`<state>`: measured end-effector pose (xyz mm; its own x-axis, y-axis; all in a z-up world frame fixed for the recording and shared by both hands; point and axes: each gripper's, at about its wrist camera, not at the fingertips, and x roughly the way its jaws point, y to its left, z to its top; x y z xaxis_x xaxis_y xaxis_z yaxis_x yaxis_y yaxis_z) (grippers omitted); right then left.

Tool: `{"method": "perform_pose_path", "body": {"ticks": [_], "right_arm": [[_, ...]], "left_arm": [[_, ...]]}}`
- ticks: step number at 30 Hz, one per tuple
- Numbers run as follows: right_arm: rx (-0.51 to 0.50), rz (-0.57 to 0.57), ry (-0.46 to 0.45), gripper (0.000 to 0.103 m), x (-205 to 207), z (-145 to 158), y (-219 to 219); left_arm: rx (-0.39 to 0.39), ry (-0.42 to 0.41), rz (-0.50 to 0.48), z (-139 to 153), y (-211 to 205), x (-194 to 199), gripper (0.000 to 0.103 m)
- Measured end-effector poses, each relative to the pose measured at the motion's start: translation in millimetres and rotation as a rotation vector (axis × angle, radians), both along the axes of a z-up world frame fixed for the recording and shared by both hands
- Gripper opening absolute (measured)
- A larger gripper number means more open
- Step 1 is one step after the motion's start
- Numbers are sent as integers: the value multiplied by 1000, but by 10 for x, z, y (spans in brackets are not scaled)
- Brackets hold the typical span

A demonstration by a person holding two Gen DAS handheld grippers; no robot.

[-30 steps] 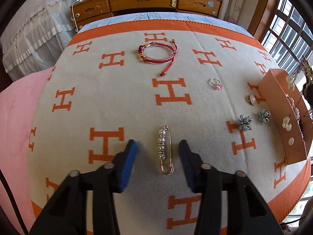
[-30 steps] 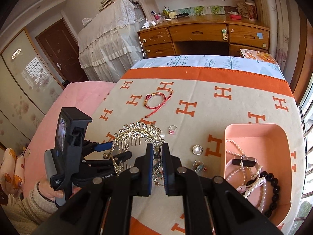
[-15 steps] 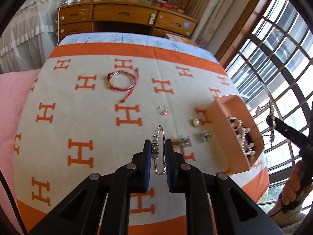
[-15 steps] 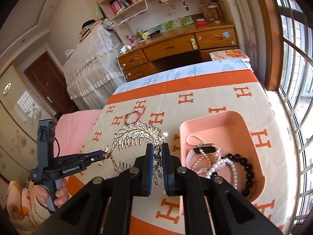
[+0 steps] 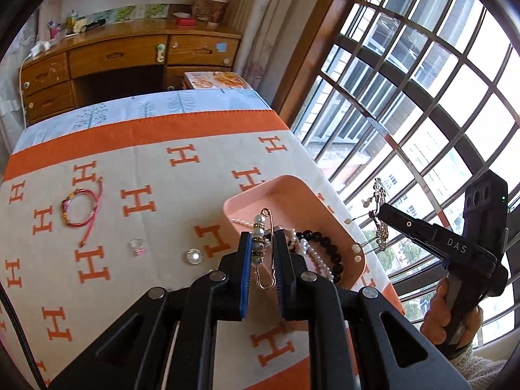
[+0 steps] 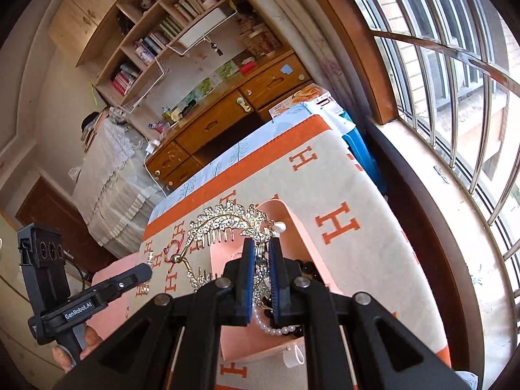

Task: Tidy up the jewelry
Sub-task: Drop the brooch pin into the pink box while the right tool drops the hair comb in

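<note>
A: Since a second ago the left gripper (image 5: 263, 260) has lifted the pearl pin (image 5: 260, 247) off the blanket (image 5: 195, 195); back then its jaws stood wide on either side of the pin as it lay flat, and they have just been closing, with the pin between them.

B: And now?

A: Now the blue pads pinch the pin, which hangs in front of the pink tray (image 5: 260, 191), gold clasp end nearest the camera, pearls pointing away.

B: The right one?

A: The right gripper (image 6: 260, 269) has swung across too. Earlier it hovered over the middle of the blanket; now it sits above the tray, beside the window (image 6: 455, 65). Its jaws are narrow, clamped on the crystal hair comb (image 6: 227, 221), whose leafy top and teeth rise beyond the fingertips.

B: What is in the tray?

A: A black bead bracelet (image 5: 328, 247) and strands of white pearls (image 5: 312, 253), piled at the near end.

B: Still on the blanket?

A: 3 pieces that I can see from the left wrist: a red cord bracelet (image 5: 81, 208) at the far left, a small ring with a pink stone (image 5: 138, 247), and a round sparkly brooch (image 5: 194, 256) just left of the tray. All 3 lie well apart from each other.

B: Any hands visible?

A: A hand (image 5: 448, 315) grips the right tool's handle at the lower right of the left view.
</note>
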<state>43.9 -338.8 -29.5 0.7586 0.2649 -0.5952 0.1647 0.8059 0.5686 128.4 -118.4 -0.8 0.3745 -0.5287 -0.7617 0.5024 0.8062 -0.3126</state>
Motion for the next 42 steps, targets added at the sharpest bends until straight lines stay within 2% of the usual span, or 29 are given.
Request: {"method": "perform_pose_path", "body": {"ticks": [5, 11, 16, 17, 18, 22, 28, 30, 37, 42], "right_arm": [[24, -16, -6, 8, -13, -57, -64], [19, 16, 16, 9, 61, -135, 5], [9, 42, 26, 9, 243, -158, 107], [4, 48, 30, 9, 290, -168, 133], [-4, 54, 35, 9, 340, -180, 167], [-47, 60, 86, 9, 557, -287, 279], [-127, 75, 207, 12, 837, -488, 383], [-158, 57, 222, 12, 860, -493, 388], [-151, 41, 179, 12, 701, -370, 379], [-180, 57, 159, 12, 500, -279, 512]], "left_arm": [[39, 69, -61, -315, -461, 72, 11], [79, 131, -58, -629, -581, 121, 13], [71, 91, -26, -564, -397, 0, 39], [80, 72, -5, -541, -349, -24, 51], [84, 50, 16, -512, -282, -58, 57], [97, -1, 54, -424, -38, -201, 58], [104, -24, 125, -383, 283, -278, 58], [108, -34, 142, -374, 340, -294, 58], [130, -41, 156, -454, 432, -360, 60], [152, -40, 165, -520, 505, -449, 70]]}}
